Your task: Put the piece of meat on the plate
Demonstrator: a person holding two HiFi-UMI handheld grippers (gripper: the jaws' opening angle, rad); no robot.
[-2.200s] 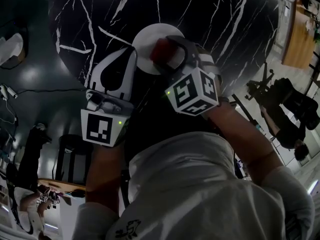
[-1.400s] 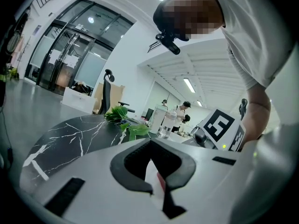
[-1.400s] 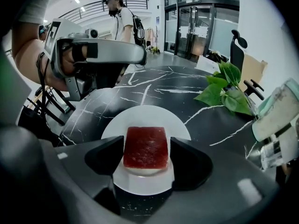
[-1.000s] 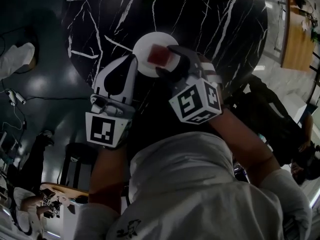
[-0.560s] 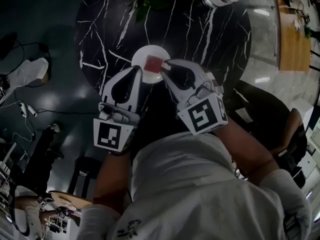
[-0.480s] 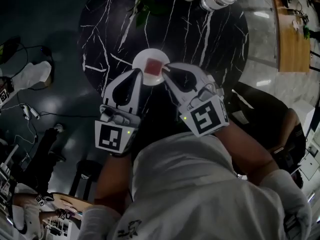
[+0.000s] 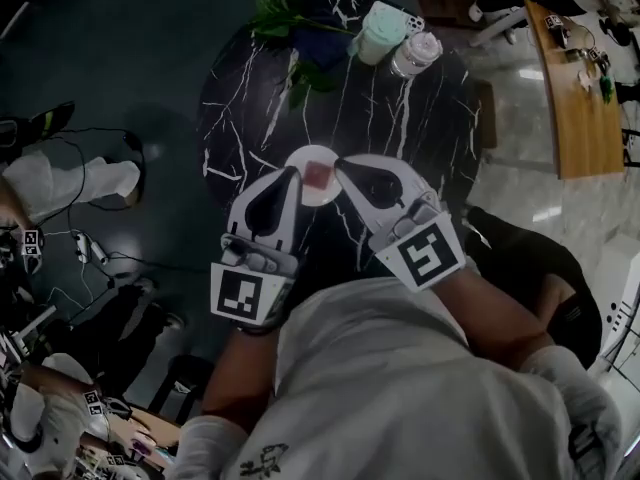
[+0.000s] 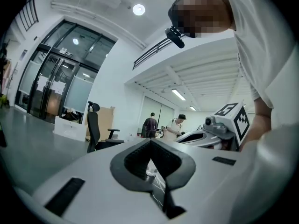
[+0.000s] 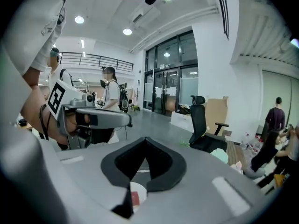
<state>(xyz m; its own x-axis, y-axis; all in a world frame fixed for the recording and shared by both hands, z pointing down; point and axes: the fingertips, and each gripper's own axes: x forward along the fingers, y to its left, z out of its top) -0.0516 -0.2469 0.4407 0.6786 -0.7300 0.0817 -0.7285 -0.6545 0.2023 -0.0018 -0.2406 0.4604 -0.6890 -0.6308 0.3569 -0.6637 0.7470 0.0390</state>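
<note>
The left gripper (image 7: pixel 291 174) has its jaws closed tip to tip with nothing between them. In the left gripper view only a strip of the round black marble table with white veins (image 7: pixel 420 138) shows through the gap behind the closed tips. The right gripper (image 7: pixel 342 162) has just been closing. Its jaws now meet fully and hold nothing.

The small red square piece of meat (image 7: pixel 318 175) lies on the round white plate (image 7: pixel 300 158), which rests on the table. From the head view, plate and meat sit between the two sets of closed tips, just right of the left gripper's and just left of the right gripper's. Neither gripper touches them. In the right gripper view the meat (image 9: pixel 135 198) and plate (image 9: pixel 140 188) appear small, below the closed tips, seen through the slit behind the jaw pads.
</note>
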